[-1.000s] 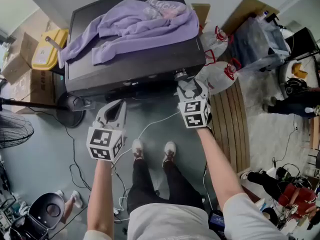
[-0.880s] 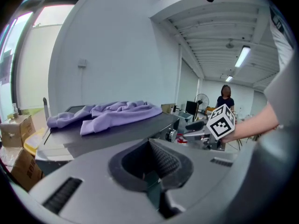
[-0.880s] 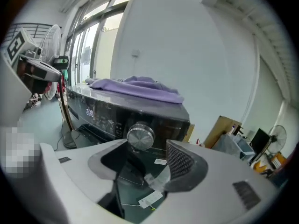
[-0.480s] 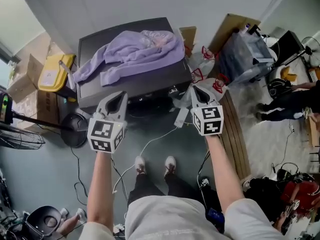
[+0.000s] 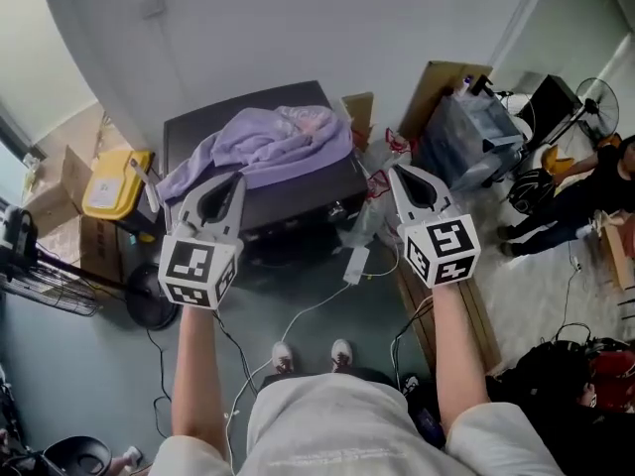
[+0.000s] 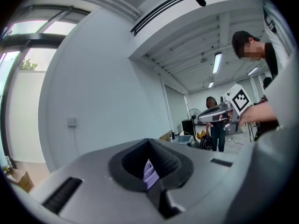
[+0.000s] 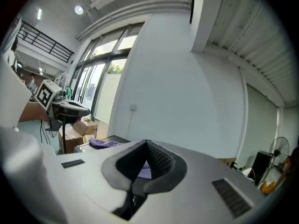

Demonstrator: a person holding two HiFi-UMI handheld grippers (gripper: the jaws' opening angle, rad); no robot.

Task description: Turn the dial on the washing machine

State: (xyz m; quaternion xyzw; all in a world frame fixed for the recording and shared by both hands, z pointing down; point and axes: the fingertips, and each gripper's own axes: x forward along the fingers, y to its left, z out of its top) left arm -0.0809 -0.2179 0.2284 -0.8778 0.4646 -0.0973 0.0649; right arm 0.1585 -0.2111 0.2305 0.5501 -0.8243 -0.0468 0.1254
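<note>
The dark washing machine [image 5: 194, 131] stands against the wall, below and well beyond both grippers, with a purple garment [image 5: 270, 142] heaped on its lid. Its front control strip [image 5: 298, 218] shows only as a thin dark edge, and the dial is too small to make out. My left gripper [image 5: 227, 180] is held up over the machine's left front corner, shut and empty. My right gripper [image 5: 398, 173] hovers right of the machine, also shut with nothing between its jaws. Both gripper views look level at the wall, with the garment [image 7: 103, 143] low down.
A yellow case [image 5: 107, 182] and cardboard boxes [image 5: 62, 172] sit left of the machine. A fan base [image 5: 149, 305] and cables [image 5: 298, 315] lie on the floor. Bags [image 5: 468, 132], a wooden slatted board [image 5: 474, 310] and a seated person [image 5: 585, 191] are at the right.
Both grippers have lifted up and back from the machine's front. The right gripper has come off the dial and shut. The view has risen, so the machine looks smaller.
</note>
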